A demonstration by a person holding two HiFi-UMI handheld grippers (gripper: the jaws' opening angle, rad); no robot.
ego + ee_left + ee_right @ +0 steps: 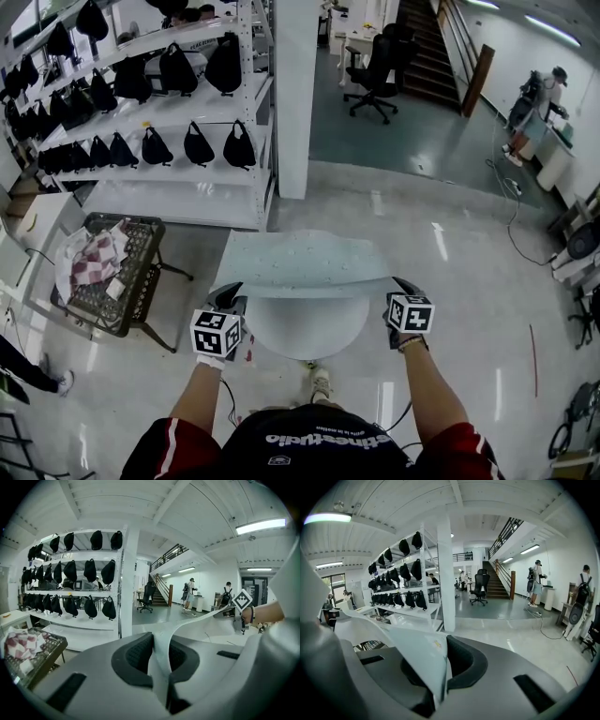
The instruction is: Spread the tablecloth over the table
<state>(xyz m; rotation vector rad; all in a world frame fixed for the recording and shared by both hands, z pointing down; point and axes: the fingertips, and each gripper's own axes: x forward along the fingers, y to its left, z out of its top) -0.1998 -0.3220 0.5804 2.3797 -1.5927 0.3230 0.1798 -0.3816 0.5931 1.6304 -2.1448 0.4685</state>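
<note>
A pale blue-grey tablecloth [305, 262] hangs stretched between my two grippers, above a round white table [305, 330] whose near half shows below the cloth's front edge. My left gripper [230, 301] is shut on the cloth's near left corner. In the left gripper view the tablecloth [187, 623] runs as a thin band out of the shut left gripper [161, 652] towards the right gripper's marker cube [242, 599]. My right gripper [405, 285] is shut on the near right corner. In the right gripper view the tablecloth [417, 646] is folded in the right gripper [438, 667] and hides the left pad.
A dark wire basket cart [141, 281] with checked cloths stands left of the table. Behind it is a white shelf rack [169, 117] of black bags and a white pillar [295, 94]. Farther back are an office chair [380, 66], stairs, and a person [539, 103] at far right.
</note>
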